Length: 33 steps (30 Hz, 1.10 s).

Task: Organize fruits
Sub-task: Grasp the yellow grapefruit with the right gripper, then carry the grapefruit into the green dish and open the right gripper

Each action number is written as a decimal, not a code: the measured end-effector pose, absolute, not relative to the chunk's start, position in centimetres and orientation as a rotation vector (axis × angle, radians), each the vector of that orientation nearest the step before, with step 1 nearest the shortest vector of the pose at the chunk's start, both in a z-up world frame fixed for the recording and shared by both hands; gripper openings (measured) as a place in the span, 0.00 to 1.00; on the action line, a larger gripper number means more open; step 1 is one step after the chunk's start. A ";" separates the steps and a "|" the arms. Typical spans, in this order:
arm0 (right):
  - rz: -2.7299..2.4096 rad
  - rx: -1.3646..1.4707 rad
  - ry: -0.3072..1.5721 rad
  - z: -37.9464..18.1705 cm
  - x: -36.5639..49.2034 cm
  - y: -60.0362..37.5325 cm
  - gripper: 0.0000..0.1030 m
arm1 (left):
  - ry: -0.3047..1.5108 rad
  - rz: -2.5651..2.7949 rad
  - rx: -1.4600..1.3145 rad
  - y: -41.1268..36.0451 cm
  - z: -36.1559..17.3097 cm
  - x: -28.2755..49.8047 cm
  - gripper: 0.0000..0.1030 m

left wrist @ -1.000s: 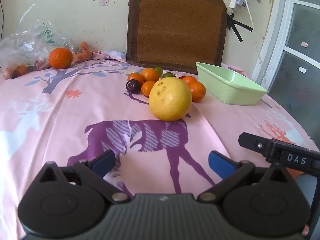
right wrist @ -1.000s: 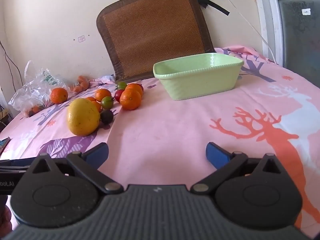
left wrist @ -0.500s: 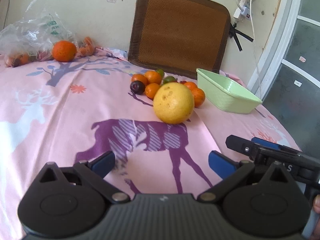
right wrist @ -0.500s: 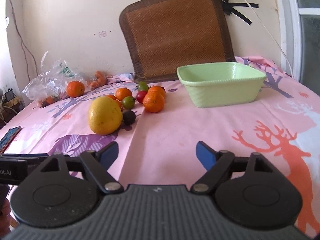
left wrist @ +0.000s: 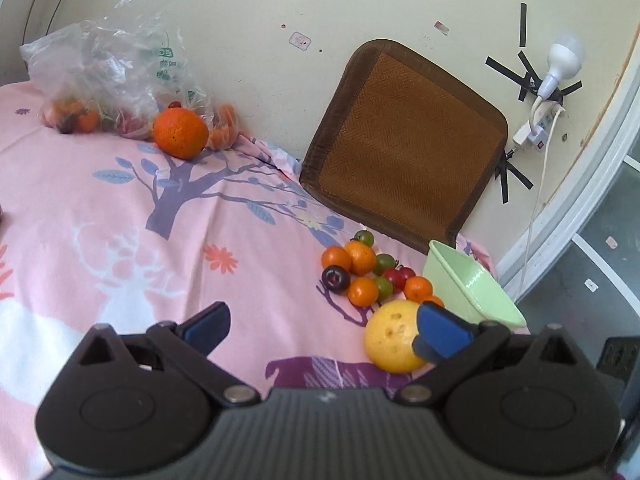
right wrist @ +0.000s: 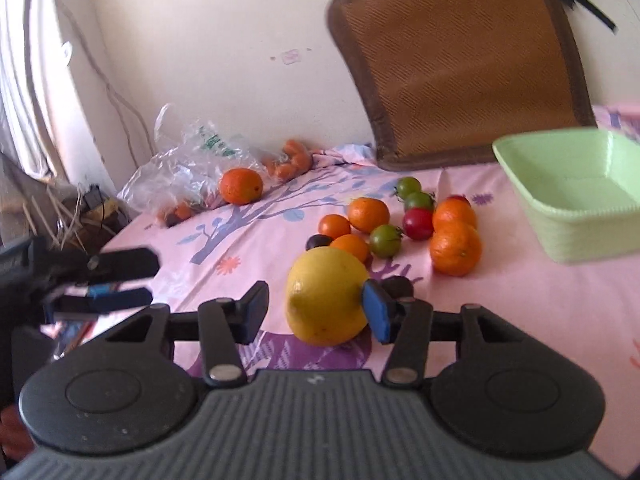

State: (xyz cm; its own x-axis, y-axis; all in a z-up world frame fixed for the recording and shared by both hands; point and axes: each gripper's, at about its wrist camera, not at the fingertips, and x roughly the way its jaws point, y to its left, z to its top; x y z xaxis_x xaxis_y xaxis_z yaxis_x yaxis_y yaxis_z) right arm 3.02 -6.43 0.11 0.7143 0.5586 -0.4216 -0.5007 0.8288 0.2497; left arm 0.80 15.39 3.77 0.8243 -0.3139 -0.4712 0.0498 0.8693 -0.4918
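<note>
From left wrist: left gripper [left wrist: 320,326] wide open and empty, big yellow citrus [left wrist: 394,336] low on the pink cloth beside green basin [left wrist: 472,284]; from right wrist: right gripper [right wrist: 316,312] open, empty, near citrus [right wrist: 326,296], probably heavy, smooth, firm, best taken across the widest middle.

the tablecloth [left wrist: 100,216] is matt pink printed cloth, creased near the wall. the green basin [right wrist: 580,200] looks like smooth plastic with a ribbed outer wall. the seat mat [left wrist: 404,152] has a coarse woven brown face and a darker fabric border. the bag [left wrist: 108,68] is thin, crinkled clear plastic. the pomelo [right wrist: 326,296] has a dull, pitted yellow rind; the tomatoes [right wrist: 418,222] are glossy. the right gripper [right wrist: 316,308] body is matt black ribbed plastic with metal rivets.
</note>
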 end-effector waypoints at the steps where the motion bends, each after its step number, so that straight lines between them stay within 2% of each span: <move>1: 0.619 0.080 0.495 0.2 2.3 -5.7 0.53 | 0.574 -0.222 -0.472 15.3 3.8 1.3 1.00; 5: 0.609 -0.020 0.468 0.2 2.0 -4.6 0.53 | 0.598 -0.321 -0.447 13.9 3.6 3.3 0.99; 8: 0.605 -0.010 0.512 -0.3 3.8 -4.5 0.53 | 0.641 -0.332 -0.402 12.5 2.6 4.8 0.84; 10: 0.619 -0.011 0.511 -0.4 4.6 -4.0 0.57 | 0.661 -0.318 -0.382 12.0 1.9 5.6 0.81; 12: 0.646 -0.024 0.500 -0.3 5.1 -3.3 0.66 | 0.659 -0.276 -0.329 11.7 1.8 5.9 0.63; 13: 0.668 -0.035 0.503 -0.2 5.3 -2.8 0.66 | 0.667 -0.256 -0.320 11.8 1.8 6.0 0.61; 16: 0.743 -0.055 0.521 -0.6 5.1 -1.8 0.66 | 0.667 -0.280 -0.349 12.6 1.8 5.7 0.60; 18: 0.735 -0.084 0.519 -1.2 5.1 -1.0 0.70 | 0.658 -0.278 -0.333 12.5 2.0 5.3 0.59; 22: 0.736 -0.042 0.556 -1.6 6.2 -1.4 0.65 | 0.639 -0.255 -0.275 11.4 2.4 4.5 0.59; 27: 0.632 -0.024 0.400 0.2 4.5 -5.1 0.64 | 0.623 -0.310 -0.270 9.1 5.2 5.5 0.57; 33: 0.358 0.006 0.278 2.4 6.1 -14.0 0.64 | 0.543 -0.521 -0.174 -0.6 9.1 10.7 0.56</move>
State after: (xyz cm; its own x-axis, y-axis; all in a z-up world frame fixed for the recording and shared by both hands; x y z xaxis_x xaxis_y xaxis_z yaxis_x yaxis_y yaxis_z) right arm 6.12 -14.03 2.43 0.8992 0.3467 -0.2671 -0.3449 0.9370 0.0549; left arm 10.74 -0.64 9.11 0.7304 -0.5158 -0.4478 0.4261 0.8564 -0.2915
